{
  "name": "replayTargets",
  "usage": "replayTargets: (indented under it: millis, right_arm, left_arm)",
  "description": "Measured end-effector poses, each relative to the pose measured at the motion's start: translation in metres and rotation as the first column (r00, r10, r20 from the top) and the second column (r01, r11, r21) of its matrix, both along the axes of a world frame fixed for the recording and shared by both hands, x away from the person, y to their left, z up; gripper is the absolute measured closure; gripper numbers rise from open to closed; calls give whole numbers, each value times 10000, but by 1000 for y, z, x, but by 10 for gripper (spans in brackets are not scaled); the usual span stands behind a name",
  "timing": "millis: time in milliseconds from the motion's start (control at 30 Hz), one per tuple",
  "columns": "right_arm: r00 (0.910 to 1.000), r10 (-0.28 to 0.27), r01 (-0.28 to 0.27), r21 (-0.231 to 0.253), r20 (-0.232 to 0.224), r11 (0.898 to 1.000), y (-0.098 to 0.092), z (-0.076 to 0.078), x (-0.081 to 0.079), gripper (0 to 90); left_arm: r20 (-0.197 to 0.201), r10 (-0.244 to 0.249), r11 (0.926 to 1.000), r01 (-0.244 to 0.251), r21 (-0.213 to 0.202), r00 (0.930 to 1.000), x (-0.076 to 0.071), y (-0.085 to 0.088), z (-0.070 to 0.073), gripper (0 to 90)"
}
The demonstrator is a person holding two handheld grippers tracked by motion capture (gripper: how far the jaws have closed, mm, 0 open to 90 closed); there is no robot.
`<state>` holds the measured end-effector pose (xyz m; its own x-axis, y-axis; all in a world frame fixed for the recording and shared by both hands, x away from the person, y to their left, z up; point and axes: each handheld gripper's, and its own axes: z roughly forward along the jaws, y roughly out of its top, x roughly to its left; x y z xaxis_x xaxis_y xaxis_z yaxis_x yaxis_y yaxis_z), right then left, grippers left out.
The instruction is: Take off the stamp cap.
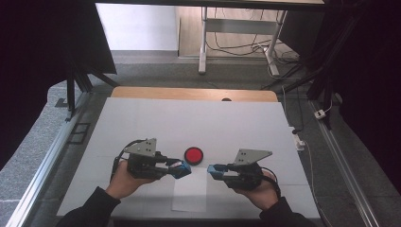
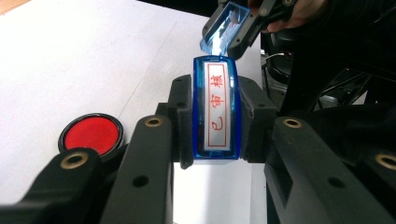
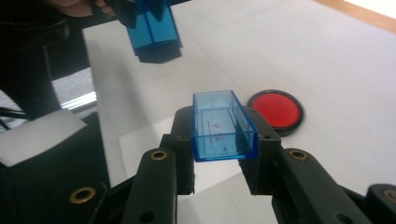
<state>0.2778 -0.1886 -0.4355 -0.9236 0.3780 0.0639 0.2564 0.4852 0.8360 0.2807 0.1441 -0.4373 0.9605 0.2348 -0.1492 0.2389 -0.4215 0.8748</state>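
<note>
A blue stamp [image 2: 215,109] with a white label of red characters sits clamped in my left gripper [image 2: 215,122], which is shut on it. My right gripper [image 3: 224,140] is shut on the stamp's clear blue cap [image 3: 223,126], hollow side up. In the high view, the left gripper [image 1: 182,169] and right gripper [image 1: 213,171] face each other a short gap apart above the table. A round red ink pad [image 1: 193,154] lies just beyond that gap. The cap [image 2: 223,25] shows ahead of the stamp in the left gripper view. The stamp [image 3: 154,28] hangs at the top of the right gripper view.
A white cover [image 1: 189,118] spans the table, with a wooden edge [image 1: 194,93] at the far side. A loose white sheet [image 1: 190,191] lies near the front edge below the grippers. Metal rails run along both sides, and cables lie on the floor beyond.
</note>
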Motion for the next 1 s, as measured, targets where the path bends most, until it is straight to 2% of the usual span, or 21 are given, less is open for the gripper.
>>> replayTargets:
  millis: [67, 133, 233, 367, 533, 700, 767, 833, 1000]
  right_arm:
    - [9992, -321, 324, -103, 248, 9994, -8, 2, -3, 687]
    - [9985, -478, 482, -139, 267, 9987, -12, 2, -4, 687]
    - [9944, -1039, 1038, 74, 209, 9946, -25, 5, -5, 686]
    - [9900, -1411, 1408, 238, 82, 9897, -35, 7, -6, 687]
    - [9800, -1986, 1983, 315, 87, 9796, -51, 7, -8, 687]
    - [9674, -2532, 2531, 469, -33, 9663, -64, 7, -11, 687]
    - [9595, -2813, 2807, 325, 151, 9593, -70, 7, -13, 687]
    - [9563, -2915, 2907, 323, 237, 9563, -72, 7, -14, 687]
    - [9393, -3415, 3407, 280, 337, 9398, -85, 5, -17, 687]
  left_arm:
    - [-5, 37, 10000, -37, -3, 10000, 0, 0, 0, 696]
    - [-17, 48, 10000, -48, -29, 10000, 0, 1, 0, 696]
    - [-17, 69, 10000, -69, -22, 10000, 0, 1, 0, 696]
    - [0, 62, 10000, -62, 13, 10000, 0, 0, 0, 696]
    - [5, 130, 9999, -130, 52, 9999, 0, 0, -1, 696]
    - [-2, 245, 9997, -245, 54, 9997, 1, 0, -1, 696]
    - [11, 266, 9996, -266, 65, 9996, 1, 0, -1, 696]
    - [12, 293, 9995, -293, 94, 9996, 1, 0, -1, 696]
    - [15, 351, 9993, -352, 91, 9994, 0, 0, -1, 696]
